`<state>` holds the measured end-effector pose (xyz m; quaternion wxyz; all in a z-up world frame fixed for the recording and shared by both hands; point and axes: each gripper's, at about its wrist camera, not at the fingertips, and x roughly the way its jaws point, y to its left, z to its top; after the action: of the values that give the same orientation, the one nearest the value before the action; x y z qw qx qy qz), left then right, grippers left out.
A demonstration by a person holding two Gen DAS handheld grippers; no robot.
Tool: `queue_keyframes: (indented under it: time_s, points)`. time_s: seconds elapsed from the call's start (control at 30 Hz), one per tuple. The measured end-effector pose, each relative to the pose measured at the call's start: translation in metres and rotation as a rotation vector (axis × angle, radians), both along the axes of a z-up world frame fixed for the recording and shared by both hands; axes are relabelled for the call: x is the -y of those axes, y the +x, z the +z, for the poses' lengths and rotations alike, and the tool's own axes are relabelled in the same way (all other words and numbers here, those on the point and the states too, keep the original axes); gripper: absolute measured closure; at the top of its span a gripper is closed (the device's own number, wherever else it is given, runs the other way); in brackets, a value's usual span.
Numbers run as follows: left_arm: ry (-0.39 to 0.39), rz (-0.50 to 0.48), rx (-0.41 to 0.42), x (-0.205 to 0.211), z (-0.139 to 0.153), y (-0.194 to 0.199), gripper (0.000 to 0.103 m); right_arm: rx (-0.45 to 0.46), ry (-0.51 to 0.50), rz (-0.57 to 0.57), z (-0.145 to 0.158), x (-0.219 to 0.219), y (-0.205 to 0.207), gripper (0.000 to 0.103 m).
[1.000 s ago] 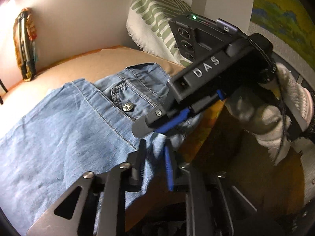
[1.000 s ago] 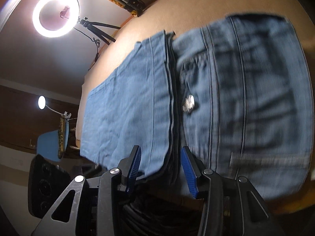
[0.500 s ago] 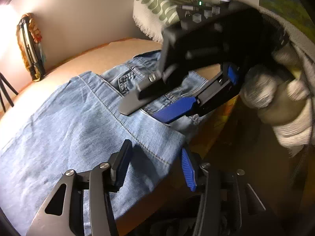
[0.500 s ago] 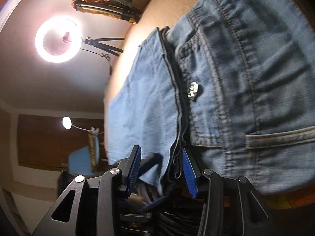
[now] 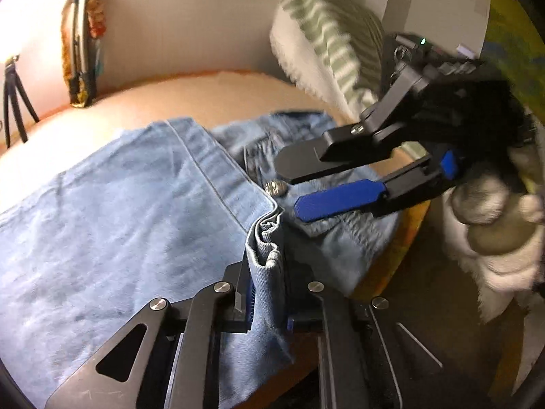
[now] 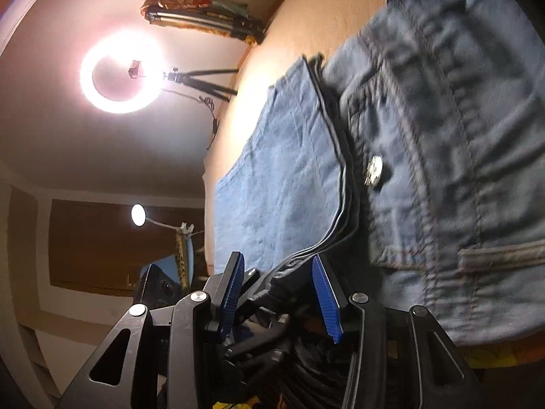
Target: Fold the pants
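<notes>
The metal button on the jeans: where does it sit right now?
In the left wrist view the metal button sits centre-right on the jeans, beside the folded leg's hem and under the open right gripper; the right wrist view shows it too.

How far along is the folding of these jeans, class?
Done: the jeans lie flat on the bed, legs folded over by the button. In hand: the left gripper pinches the hem corner; the right gripper hovers open beside it. Left: the final fold.
</notes>
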<state>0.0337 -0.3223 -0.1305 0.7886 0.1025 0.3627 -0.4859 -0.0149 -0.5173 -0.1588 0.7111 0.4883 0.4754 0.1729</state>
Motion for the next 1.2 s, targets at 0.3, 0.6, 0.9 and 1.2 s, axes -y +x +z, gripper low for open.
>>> queue_keyframes:
  time_s: [0.3, 0.6, 0.9, 1.2]
  points:
    - [-0.104, 0.006, 0.014, -0.020, 0.030, 0.001, 0.092, -0.005, -0.168, -0.013, 0.013, 0.012, 0.047, 0.039]
    - [-0.110, -0.023, 0.020, -0.021, 0.032, -0.005, 0.092, -0.008, -0.191, -0.027, 0.000, 0.011, 0.104, 0.052]
    - [-0.115, -0.071, 0.040, -0.011, 0.042, -0.007, 0.092, 0.095, -0.372, -0.039, 0.033, 0.001, 0.108, 0.098]
    - [-0.130, -0.194, 0.083, 0.035, 0.058, -0.031, 0.092, 0.176, -0.539, -0.063, 0.087, 0.028, 0.070, 0.099]
